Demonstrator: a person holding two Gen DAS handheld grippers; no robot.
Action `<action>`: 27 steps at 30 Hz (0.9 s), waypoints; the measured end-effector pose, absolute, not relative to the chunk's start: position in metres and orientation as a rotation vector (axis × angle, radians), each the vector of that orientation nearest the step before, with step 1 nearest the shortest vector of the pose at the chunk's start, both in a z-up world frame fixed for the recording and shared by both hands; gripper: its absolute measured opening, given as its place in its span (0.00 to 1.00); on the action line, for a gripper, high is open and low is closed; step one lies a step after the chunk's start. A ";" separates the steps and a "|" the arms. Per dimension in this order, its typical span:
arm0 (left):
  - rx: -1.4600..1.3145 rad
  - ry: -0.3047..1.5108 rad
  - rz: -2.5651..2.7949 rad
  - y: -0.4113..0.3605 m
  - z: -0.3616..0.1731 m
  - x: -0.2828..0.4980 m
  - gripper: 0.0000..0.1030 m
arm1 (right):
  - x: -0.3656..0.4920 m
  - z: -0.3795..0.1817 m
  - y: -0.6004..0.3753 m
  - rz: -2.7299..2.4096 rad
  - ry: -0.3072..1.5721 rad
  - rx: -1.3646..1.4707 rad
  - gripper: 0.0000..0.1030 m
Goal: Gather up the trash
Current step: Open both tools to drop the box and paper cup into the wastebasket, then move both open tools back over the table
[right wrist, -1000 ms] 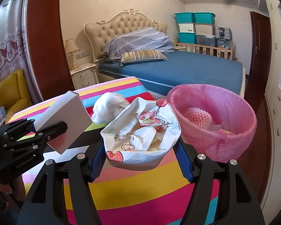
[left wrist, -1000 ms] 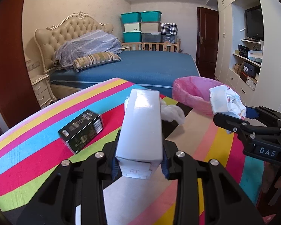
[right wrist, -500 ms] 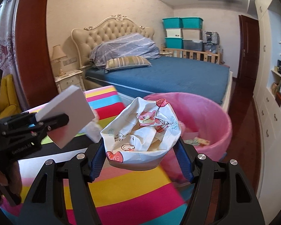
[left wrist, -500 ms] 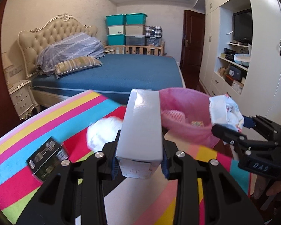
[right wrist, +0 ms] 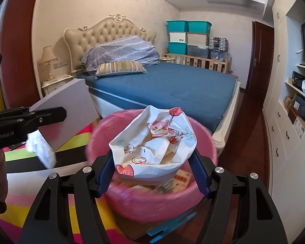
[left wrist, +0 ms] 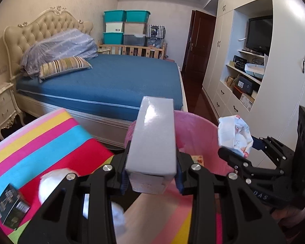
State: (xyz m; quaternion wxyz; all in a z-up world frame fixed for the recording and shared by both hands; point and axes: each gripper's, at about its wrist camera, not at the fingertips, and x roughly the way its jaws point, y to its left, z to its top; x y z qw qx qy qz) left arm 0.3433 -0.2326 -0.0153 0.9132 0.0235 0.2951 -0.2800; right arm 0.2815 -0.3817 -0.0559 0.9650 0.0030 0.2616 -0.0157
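Hanging above the pink-lined bin (right wrist: 152,199), a crumpled printed wrapper (right wrist: 152,142) sits pinched between the blue pads of the right tongs (right wrist: 152,168), with other scraps lying in the bin beneath it. Just left, the left tongs (left wrist: 151,174) clamp a long white box (left wrist: 152,140) near the bin's rim. Behind them on the striped desk (left wrist: 40,142) lie a white tissue wad (left wrist: 50,185) and a small dark box (left wrist: 11,207). A blue bed (left wrist: 111,81) stands beyond.
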 end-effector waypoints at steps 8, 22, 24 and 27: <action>0.053 0.639 -0.587 -0.273 -0.018 0.384 0.34 | 0.308 -0.062 -0.415 -0.030 0.516 0.009 0.63; 0.017 0.602 -0.538 -0.241 -0.023 0.377 0.74 | 0.312 -0.063 -0.433 0.003 0.455 0.044 0.77; 0.018 0.599 -0.513 -0.227 -0.024 0.368 0.81 | 0.299 -0.063 -0.428 0.006 0.462 0.051 0.77; 0.019 0.574 -0.457 -0.198 -0.023 0.349 0.91 | 0.283 -0.063 -0.414 0.014 0.487 0.062 0.77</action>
